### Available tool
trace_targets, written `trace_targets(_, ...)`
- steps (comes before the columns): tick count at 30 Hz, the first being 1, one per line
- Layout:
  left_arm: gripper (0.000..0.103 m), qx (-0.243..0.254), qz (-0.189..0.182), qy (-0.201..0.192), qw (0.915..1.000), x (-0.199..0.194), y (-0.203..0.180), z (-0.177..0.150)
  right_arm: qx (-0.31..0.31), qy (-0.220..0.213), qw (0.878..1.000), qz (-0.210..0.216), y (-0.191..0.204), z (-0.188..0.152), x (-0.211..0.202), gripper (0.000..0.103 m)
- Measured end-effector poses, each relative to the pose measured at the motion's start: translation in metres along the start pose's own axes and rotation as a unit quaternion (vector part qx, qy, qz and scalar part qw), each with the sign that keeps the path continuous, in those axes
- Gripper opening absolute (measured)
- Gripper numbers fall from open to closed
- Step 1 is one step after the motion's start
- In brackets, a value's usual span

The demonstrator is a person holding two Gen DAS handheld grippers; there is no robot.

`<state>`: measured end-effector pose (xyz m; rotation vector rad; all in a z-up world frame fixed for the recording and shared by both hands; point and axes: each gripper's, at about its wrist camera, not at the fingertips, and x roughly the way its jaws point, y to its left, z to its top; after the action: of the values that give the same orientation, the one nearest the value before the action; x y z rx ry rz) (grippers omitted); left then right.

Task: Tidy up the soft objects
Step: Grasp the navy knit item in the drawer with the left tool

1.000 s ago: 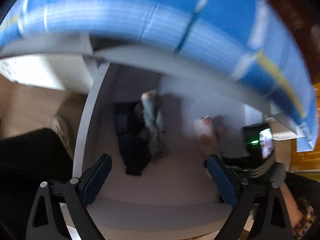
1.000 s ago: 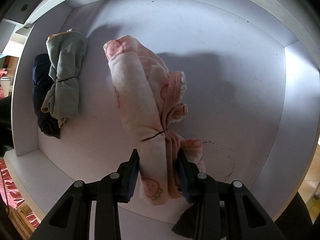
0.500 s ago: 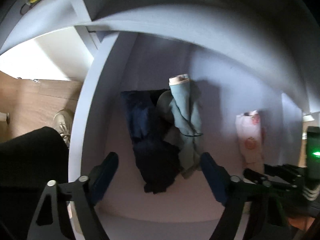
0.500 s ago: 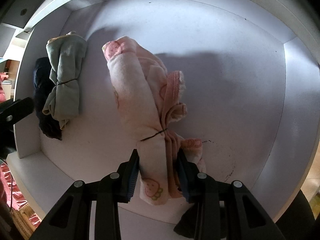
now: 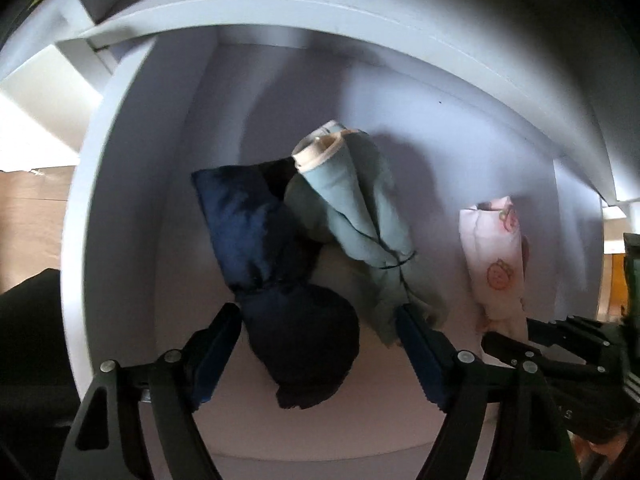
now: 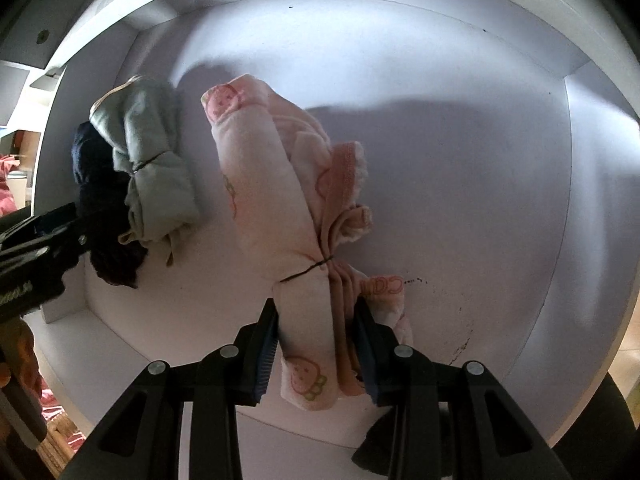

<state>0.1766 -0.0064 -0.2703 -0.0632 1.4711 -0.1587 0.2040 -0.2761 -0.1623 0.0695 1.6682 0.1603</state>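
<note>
My left gripper [image 5: 318, 344] stands spread around the dark navy tied cloth bundle [image 5: 280, 276], pads not pressing it; the pale green tied bundle [image 5: 360, 216] lies just right. My right gripper [image 6: 316, 340] pinches the pink printed bundle [image 6: 280, 216] in the white cubby [image 6: 460, 120]; only its view shows that pinch.

Both views bulge with fisheye warp, corners black and the shelf [image 6: 460, 160] edges bent into arcs. Daylight falls from the upper left, glaring white at the left view's edge. The right view is brighter, with a broad soft shadow right of the pink roll [image 6: 280, 208]. The navy roll [image 5: 280, 280] loses detail in gloom.
</note>
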Motion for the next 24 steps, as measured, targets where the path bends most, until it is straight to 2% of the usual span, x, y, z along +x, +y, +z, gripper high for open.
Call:
trace_targets(3,0.084,-0.016,0.027,0.005,0.9995,0.002,0.009,-0.005,-0.001,0.000,1.000,-0.002,-0.003,0.000,0.000,0.036)
trace_targets(6,0.082,-0.023,0.032,0.014,0.9991,0.007,0.013,-0.006,0.001,-0.001,1.000,-0.001,-0.004,0.000,-0.002,0.035)
trace_targets(9,0.074,-0.018,0.018,0.016,0.9996,0.008,0.008,-0.003,0.002,-0.003,1.000,0.000,-0.003,-0.002,0.000,0.035)
trace_targets(13,0.051,0.002,0.023,0.023,0.9995,0.011,0.000,0.000,0.002,-0.004,1.000,-0.001,-0.004,-0.006,0.001,0.035)
trace_targets(17,0.046,0.012,0.032,0.029,0.9990,0.009,-0.007,-0.004,0.002,-0.004,1.000,-0.004,-0.001,-0.007,0.000,0.035)
trace_targets(24,0.044,0.033,0.061,0.054,0.9961,0.013,-0.016,-0.027,0.031,0.011,0.999,-0.001,-0.004,-0.010,0.000,0.031)
